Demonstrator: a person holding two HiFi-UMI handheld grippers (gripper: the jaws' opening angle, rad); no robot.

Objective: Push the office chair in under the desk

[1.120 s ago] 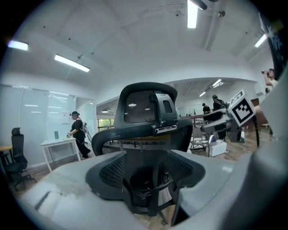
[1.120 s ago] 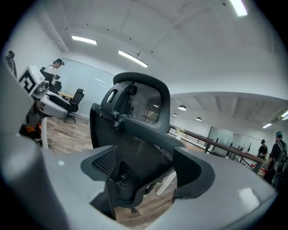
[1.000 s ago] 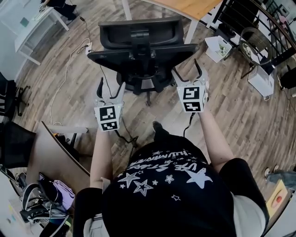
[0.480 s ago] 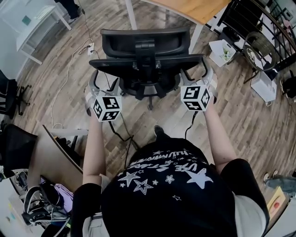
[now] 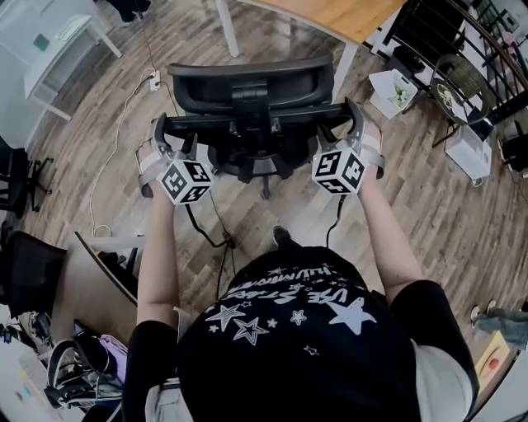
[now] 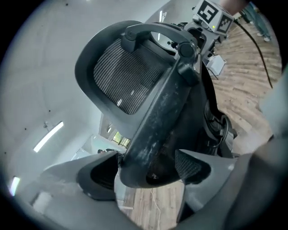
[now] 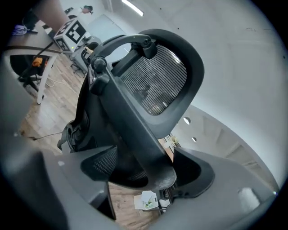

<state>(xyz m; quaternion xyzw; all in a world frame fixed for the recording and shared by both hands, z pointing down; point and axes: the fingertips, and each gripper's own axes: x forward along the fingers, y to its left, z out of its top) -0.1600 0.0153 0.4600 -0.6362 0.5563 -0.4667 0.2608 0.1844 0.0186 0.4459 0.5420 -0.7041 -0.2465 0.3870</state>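
Note:
The black office chair stands with its back to me, just short of the wooden desk. My left gripper straddles the left end of the backrest's top edge, and its jaws have just been opening. In the left gripper view the backrest edge fills the gap of the left gripper, and I see no clamping. My right gripper straddles the right end in the same way. There the backrest runs between the jaws of the right gripper.
A white desk leg stands right of the chair. A white table and a floor cable lie to the left. A white box, a round bin and a black rack stand to the right.
Both grippers have moved forward from behind the chair up to the backrest's two ends and rolled over. The backrest edge now sits between each pair of jaws.

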